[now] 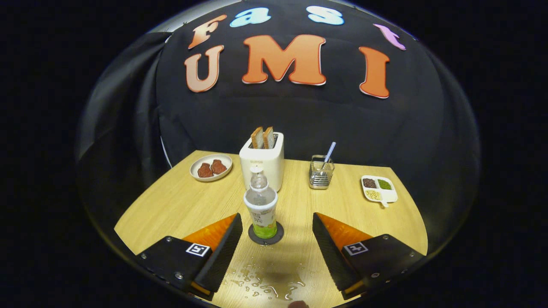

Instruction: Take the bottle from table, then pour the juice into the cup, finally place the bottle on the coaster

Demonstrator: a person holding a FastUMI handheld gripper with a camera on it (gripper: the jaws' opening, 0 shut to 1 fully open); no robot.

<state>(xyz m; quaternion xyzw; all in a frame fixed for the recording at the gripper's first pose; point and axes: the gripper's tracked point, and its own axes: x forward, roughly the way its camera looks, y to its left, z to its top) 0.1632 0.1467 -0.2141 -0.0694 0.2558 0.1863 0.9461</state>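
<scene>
Bottle [260, 204] upright on the coaster [266, 234], between the tool's [277, 222] wide-spread fingers, touching neither.

Spilled drops [266, 285] wet the surface [180, 201] nearer than the coaster. Behind, the bottle partly covers a toaster [262, 161] holding bread; its label is unreadable.

The scene is lit from above, the table [180, 201] being bright while the wall behind the toaster [262, 164] is left dark. Small glints are seen on spilled liquid [265, 284] between the open gripper [277, 239] fingers, nearer than the bottle [260, 205]. A soft shadow is cast just behind the bottle's coaster [266, 238]. Straight lines are bowed by the fisheye lens away from the toaster, and focus is softened towards the rim.
</scene>
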